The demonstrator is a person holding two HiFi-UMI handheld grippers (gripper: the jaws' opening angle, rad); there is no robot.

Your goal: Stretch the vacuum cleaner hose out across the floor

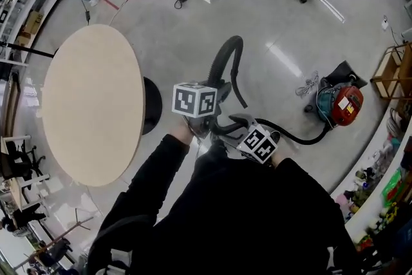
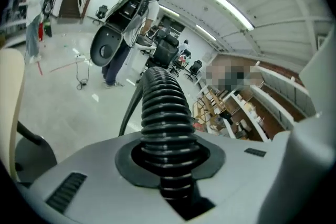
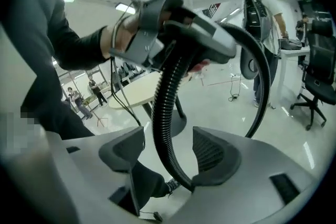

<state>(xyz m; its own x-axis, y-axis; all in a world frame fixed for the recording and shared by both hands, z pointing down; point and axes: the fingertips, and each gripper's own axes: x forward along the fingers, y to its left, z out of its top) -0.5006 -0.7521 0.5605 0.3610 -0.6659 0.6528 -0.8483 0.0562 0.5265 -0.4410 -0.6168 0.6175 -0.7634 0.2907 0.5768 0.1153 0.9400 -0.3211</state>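
Looking down in the head view, I hold the black ribbed vacuum hose looped up before me, its far end running to the red and teal canister vacuum cleaner on the pale polished floor. The left gripper view shows my left tongs clamped round the hose, anchoring it. In the right gripper view my right tongs stand partly open, the hose passing loosely between the pads, probably ready for a fresh hold.
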